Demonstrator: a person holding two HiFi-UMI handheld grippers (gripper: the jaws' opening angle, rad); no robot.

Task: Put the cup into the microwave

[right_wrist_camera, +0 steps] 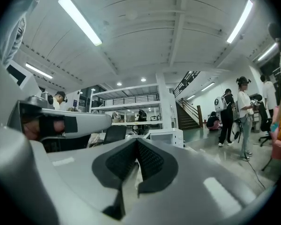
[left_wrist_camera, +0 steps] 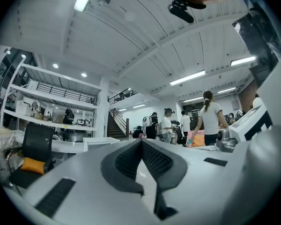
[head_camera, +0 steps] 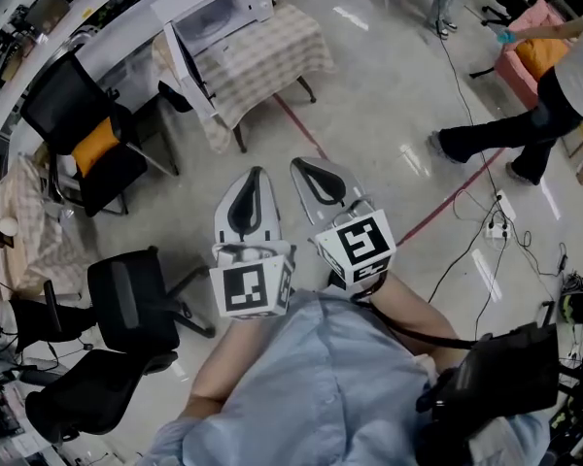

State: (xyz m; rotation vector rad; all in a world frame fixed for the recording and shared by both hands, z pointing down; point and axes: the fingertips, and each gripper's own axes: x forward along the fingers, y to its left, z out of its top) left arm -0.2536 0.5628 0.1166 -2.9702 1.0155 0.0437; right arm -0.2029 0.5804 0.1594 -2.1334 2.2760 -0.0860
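Observation:
No cup shows in any view. The white microwave (head_camera: 219, 10) stands on a small table with a checked cloth (head_camera: 272, 51), far ahead across the floor, and its door (head_camera: 187, 66) hangs open. It appears small and distant as the microwave (right_wrist_camera: 166, 136) in the right gripper view and the microwave (left_wrist_camera: 100, 142) in the left gripper view. My left gripper (head_camera: 255, 175) and right gripper (head_camera: 304, 165) are held side by side in front of my chest, level, pointing toward that table. Both are shut with nothing between their pads, as the left gripper (left_wrist_camera: 141, 141) and right gripper (right_wrist_camera: 137, 139) show.
Black office chairs (head_camera: 83, 129) (head_camera: 126, 299) stand along the left by a long desk. A red tape line (head_camera: 301, 129) runs across the shiny floor. A person (head_camera: 534, 115) walks at the right near a power strip and cables (head_camera: 496, 226). Several people stand in the background.

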